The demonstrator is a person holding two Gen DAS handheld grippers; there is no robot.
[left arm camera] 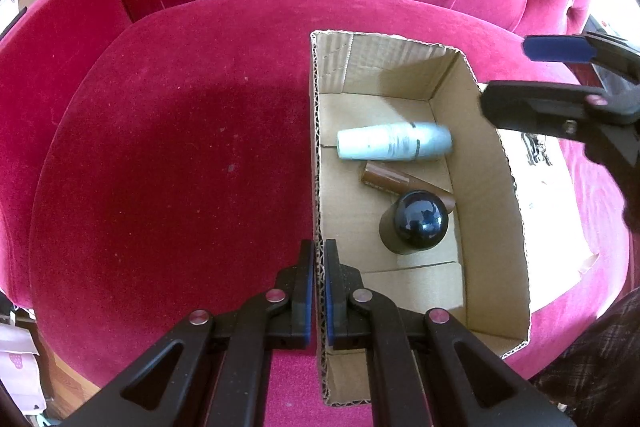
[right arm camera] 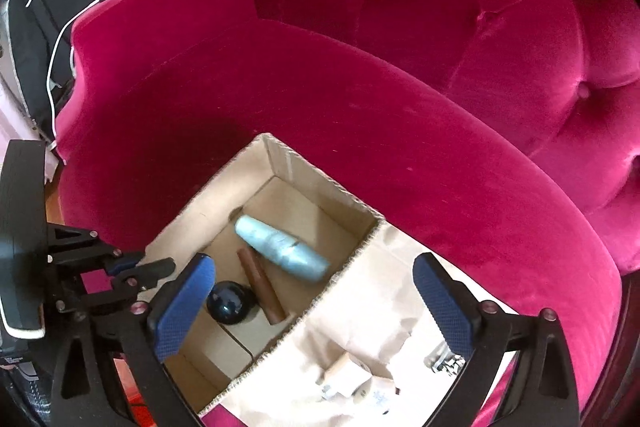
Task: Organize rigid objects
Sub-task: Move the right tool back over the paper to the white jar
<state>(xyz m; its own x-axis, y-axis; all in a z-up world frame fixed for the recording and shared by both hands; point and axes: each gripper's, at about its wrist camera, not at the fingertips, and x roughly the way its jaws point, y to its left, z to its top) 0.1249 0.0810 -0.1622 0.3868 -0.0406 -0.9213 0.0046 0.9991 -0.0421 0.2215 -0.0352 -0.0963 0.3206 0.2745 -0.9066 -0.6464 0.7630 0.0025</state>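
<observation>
Box held on armchair seat.
Left tongs (left arm camera: pixel 319 259) clamped on cardboard box (left arm camera: pixel 492 163) wall; right tongs (right arm camera: pixel 316 301) apart, 3 items inside.

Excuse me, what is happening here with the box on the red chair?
A person with a claw in each hand is sorting objects into a cardboard box on a pink velvet armchair. The left claw is shut on the box's side wall. The right claw hangs wide open above the box with nothing between its fingers. Inside lie a pale blue bottle, a brown tube and a dark round-capped bottle.
</observation>
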